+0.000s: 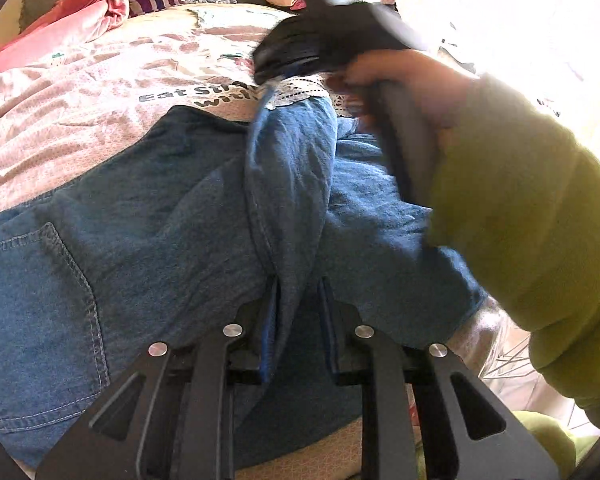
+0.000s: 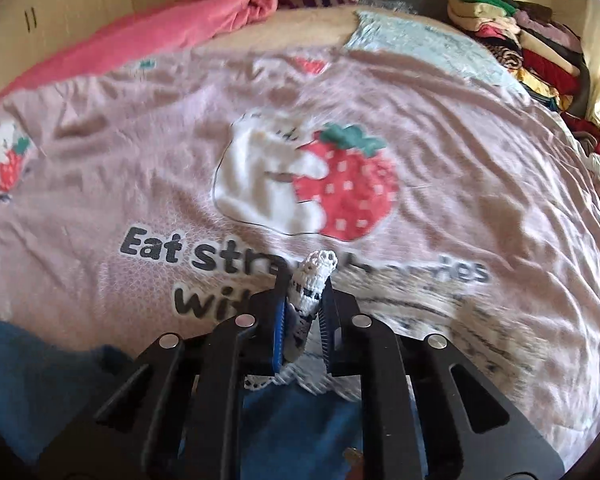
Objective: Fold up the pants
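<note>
We see the bed, covered by a pink strawberry-print blanket; the blue denim pants lie at its near edge, back pocket facing up; one leg is lifted into a ridge; our left gripper is clamped on that denim fold; our right gripper is clamped on the white lace hem of the leg, raised above the blanket.
</note>
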`<state>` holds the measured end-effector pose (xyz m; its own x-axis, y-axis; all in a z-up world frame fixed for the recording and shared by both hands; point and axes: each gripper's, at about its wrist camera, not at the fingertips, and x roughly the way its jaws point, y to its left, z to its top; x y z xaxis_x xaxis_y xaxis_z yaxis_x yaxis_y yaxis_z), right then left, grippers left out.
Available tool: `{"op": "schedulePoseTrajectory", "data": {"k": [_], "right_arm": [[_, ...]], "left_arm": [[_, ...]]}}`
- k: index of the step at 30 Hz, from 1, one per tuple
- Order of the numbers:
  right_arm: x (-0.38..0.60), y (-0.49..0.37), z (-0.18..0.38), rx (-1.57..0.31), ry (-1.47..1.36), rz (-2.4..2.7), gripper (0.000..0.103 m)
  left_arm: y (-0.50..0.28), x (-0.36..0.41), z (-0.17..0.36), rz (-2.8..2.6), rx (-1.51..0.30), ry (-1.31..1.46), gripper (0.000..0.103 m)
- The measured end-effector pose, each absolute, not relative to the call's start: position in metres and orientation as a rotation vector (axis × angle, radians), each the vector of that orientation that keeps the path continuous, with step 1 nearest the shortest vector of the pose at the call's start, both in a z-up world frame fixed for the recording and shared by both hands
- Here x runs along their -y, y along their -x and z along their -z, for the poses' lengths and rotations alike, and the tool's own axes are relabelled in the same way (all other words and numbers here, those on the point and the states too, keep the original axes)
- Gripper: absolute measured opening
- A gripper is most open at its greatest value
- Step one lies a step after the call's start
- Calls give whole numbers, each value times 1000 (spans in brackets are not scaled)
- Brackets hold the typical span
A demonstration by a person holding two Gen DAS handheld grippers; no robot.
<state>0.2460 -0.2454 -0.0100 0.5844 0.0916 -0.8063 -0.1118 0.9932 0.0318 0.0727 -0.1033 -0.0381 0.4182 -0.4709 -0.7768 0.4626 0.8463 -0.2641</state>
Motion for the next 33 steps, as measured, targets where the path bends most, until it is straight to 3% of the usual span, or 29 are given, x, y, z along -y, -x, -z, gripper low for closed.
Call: {"op": "schedulePoseTrajectory", "data": {"k": [5, 10, 13, 15, 17, 33], "right_arm": [[296, -208, -21, -878, -70, -98, 8], [331, -169, -44, -820, -71, -56, 8], [351, -144, -51, -813, -92, -38, 8], [361, -126, -52, -823, -114, -36, 8], [370, -104, -52, -849, -136, -38, 8], [388, -6, 2, -1040, -265, -2, 8]], "left_arm": [[-76, 98, 40, 577, -980, 19, 29], [-76, 97, 38, 560, -975, 11, 29], [-72, 100, 32, 545, -959, -14, 15], [-69, 97, 26, 538, -942, -37, 15], [-68, 92, 20, 536, -930, -58, 6], [-29, 75, 5, 605, -902, -204, 5]]}}
